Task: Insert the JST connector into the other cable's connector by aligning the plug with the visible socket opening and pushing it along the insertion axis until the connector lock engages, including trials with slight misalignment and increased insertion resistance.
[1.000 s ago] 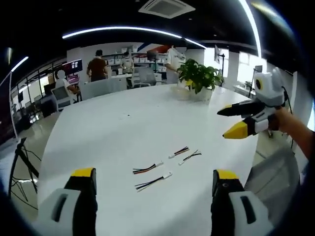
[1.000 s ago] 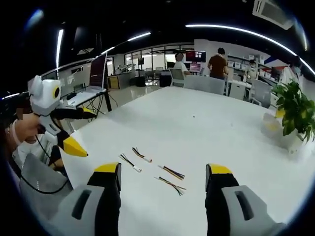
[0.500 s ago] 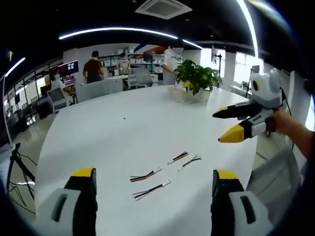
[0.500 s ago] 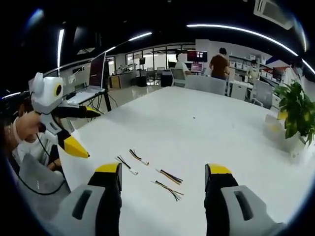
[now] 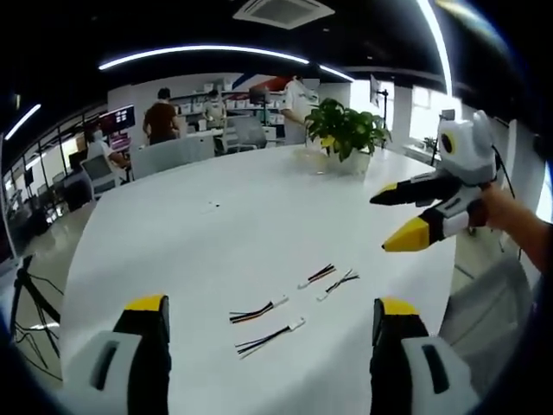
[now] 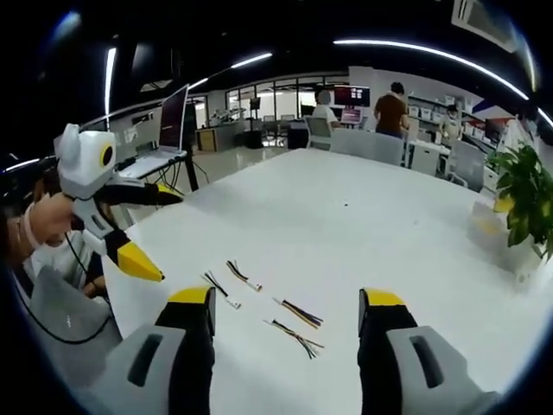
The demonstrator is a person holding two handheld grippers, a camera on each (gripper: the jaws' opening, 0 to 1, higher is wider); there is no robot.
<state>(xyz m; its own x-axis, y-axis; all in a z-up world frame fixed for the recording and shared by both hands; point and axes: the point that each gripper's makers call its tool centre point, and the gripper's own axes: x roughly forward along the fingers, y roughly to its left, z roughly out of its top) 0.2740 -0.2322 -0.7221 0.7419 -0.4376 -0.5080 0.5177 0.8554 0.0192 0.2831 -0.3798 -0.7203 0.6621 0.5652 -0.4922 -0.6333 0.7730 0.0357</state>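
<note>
Table: a big white table [image 5: 225, 233] with a rounded end, bare around four short cable pieces lying close to the person's edge.
Cables, left gripper view: two nearer pieces, a red-and-black cable [image 5: 257, 310] and a black-and-white cable [image 5: 270, 337], each with a small white JST connector at its right end; beyond them to the right, a red-and-black one [image 5: 316, 276] and a dark one [image 5: 337, 283], side by side and apart from the first pair.
Cables, right gripper view: the same four pieces, two dark ones on the left [image 6: 221, 290] [image 6: 243, 275], two multicoloured ones on the right [image 6: 300, 312] [image 6: 295, 336]; none touch each other, none are mated.
Left gripper: [image 5: 270, 322] yellow-tipped jaws spread wide, nothing between them, held above the table short of the cables. In the right gripper view it appears at the left [image 6: 151, 233], held in a hand, jaws parted.
Right gripper: [image 6: 285, 307] jaws wide apart and empty, cables lying on the table beyond them. In the left gripper view it comes in from the right [image 5: 393, 218], clear of the tabletop, jaws apart.
Far end: a potted plant [image 5: 347, 131] on the table.
Background: people standing at desks, monitors, office chairs.
</note>
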